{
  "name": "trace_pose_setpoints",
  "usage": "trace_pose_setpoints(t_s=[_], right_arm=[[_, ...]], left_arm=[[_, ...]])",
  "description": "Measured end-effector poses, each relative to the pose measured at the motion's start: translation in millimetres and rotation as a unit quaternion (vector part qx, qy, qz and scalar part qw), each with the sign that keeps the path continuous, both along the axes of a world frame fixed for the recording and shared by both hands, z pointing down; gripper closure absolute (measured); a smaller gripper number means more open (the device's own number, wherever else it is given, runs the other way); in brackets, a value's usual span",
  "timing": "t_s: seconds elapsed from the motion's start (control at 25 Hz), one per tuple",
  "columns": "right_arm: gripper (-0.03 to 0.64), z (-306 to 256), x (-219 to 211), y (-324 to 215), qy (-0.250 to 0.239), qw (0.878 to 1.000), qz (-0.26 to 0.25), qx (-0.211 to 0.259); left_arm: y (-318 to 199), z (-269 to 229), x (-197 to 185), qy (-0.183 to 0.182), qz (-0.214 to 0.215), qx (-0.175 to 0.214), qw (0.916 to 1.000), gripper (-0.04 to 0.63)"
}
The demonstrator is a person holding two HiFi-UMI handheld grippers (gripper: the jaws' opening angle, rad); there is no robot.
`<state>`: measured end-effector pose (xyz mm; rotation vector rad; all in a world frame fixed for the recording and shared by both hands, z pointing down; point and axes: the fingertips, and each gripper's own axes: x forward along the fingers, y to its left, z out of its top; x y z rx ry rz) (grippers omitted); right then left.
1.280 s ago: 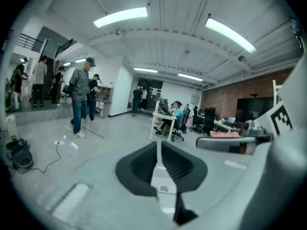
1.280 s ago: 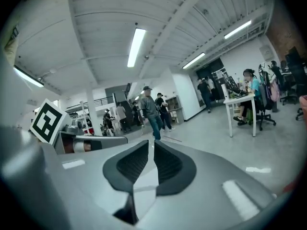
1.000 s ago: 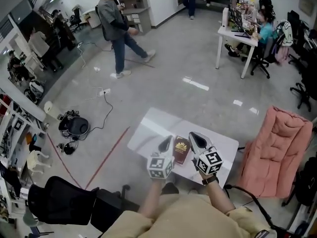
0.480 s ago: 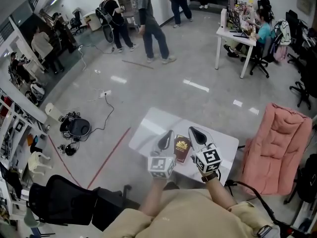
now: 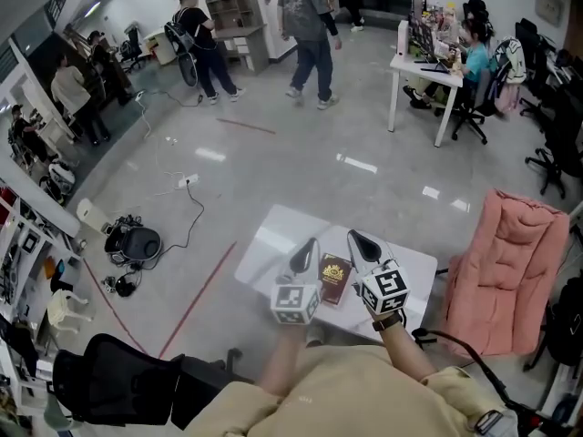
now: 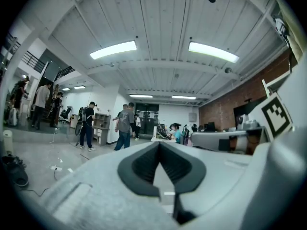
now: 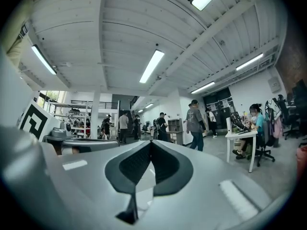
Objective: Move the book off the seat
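On the low white table straight ahead of the person, the dark red book is lying flat with its gold-stamped cover facing up, near the table's near edge. Seen from the head view, it is showing in the gap between the two grippers, which are reaching out over the table on either side of it; whether either one is touching it cannot be told. The left gripper is pointing away from the person with its jaws pressed together and nothing between them, and its own view is looking out level across the room. The right gripper is likewise pointing forward with its jaws closed tight on nothing. Each gripper's marker cube is sitting just above the wrist, the left cube beside the right cube. A pink padded chair is standing just to the right of the table, and a black office chair is standing at the lower left. A red floor line is running diagonally to the left of the table. Farther off, a person in a grey top is walking across the floor, and another person is sitting at a white desk.
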<state>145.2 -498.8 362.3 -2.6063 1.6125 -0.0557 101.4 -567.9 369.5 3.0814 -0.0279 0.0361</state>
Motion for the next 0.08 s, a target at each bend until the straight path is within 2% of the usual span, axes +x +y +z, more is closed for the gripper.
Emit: trace_pose_setpoints(t_s=[0.08], right_arm=[[0.612,-2.7,-0.2,-4.4,-0.001,1.0,-0.001,-0.002]], left_arm=[[-5.0,0.7,1.1,-0.006,0.0,-0.006,1.0,0.595]])
